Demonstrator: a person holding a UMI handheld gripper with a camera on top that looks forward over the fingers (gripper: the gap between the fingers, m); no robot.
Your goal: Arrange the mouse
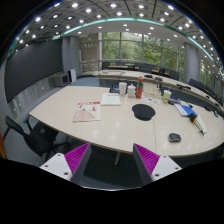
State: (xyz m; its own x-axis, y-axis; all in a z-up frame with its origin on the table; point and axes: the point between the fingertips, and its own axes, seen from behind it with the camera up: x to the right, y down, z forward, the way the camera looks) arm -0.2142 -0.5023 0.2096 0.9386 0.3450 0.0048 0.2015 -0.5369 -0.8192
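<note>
A small dark mouse (175,138) lies near the front right edge of a large beige table (110,125). A round black mouse pad (144,112) lies on the table to its left and a little farther back. My gripper (112,158) is open and empty, well short of the table, with its purple pads (78,157) wide apart and only the dark floor between them. The mouse is beyond the right finger (148,158).
A magazine (86,111) and papers (110,98) lie on the table's left half. Bottles and cups (134,90) stand at the back middle. White items and a pen (197,120) lie at the right. A dark chair (25,135) stands at the left.
</note>
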